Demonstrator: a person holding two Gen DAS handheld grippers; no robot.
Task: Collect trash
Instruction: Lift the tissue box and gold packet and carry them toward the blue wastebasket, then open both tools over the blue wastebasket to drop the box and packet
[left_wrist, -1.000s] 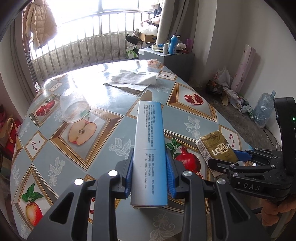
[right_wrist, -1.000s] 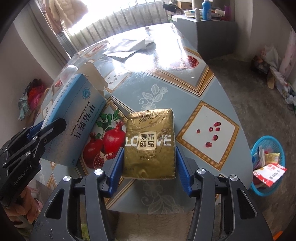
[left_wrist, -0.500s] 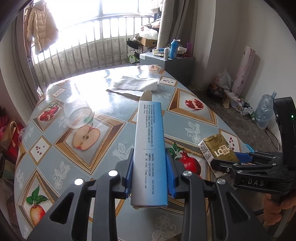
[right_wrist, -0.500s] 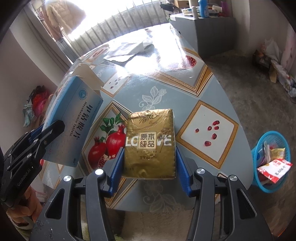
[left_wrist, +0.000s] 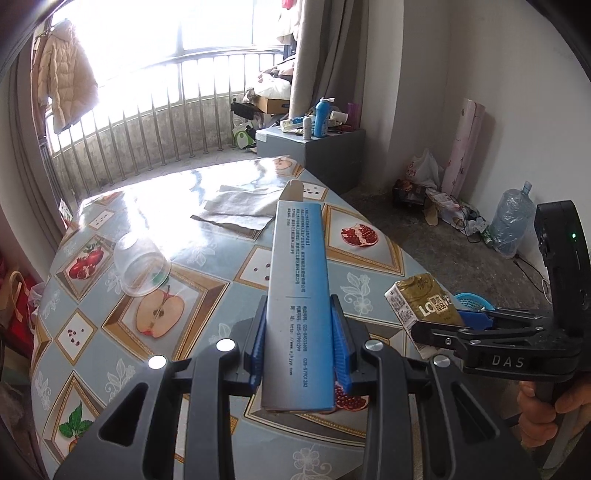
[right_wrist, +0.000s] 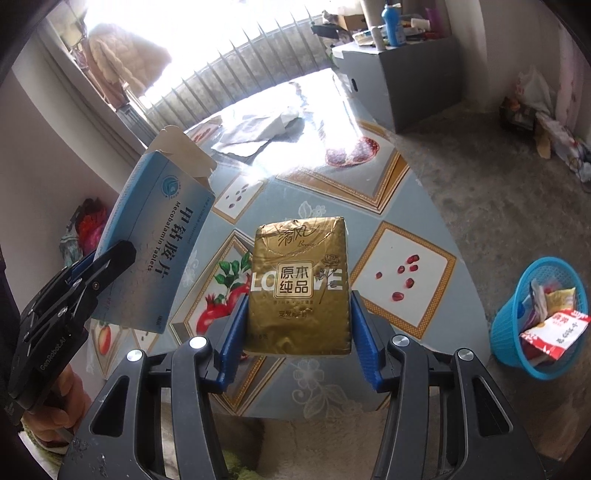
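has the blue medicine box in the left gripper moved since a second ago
Yes. The blue medicine box has risen: in the right wrist view its lower end now hangs clear above the table edge, with its open flap tilted higher toward the window.

Both grippers clamped, raised over the tabletop edge.
Left gripper (left_wrist: 298, 343) pinches a carton narrowly; right gripper (right_wrist: 297, 343) grips wider, each tilted downward, a hand (left_wrist: 546, 413) on its handle.

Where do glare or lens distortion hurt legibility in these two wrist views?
Left wrist view: the window is blown out, and glare whitens the far tablecloth; print on the blue box stays sharp. Right wrist view: glare washes out the crumpled paper; the gold tissue pack reads clearly. In both views the fisheye bends the railing and darkens the corners.
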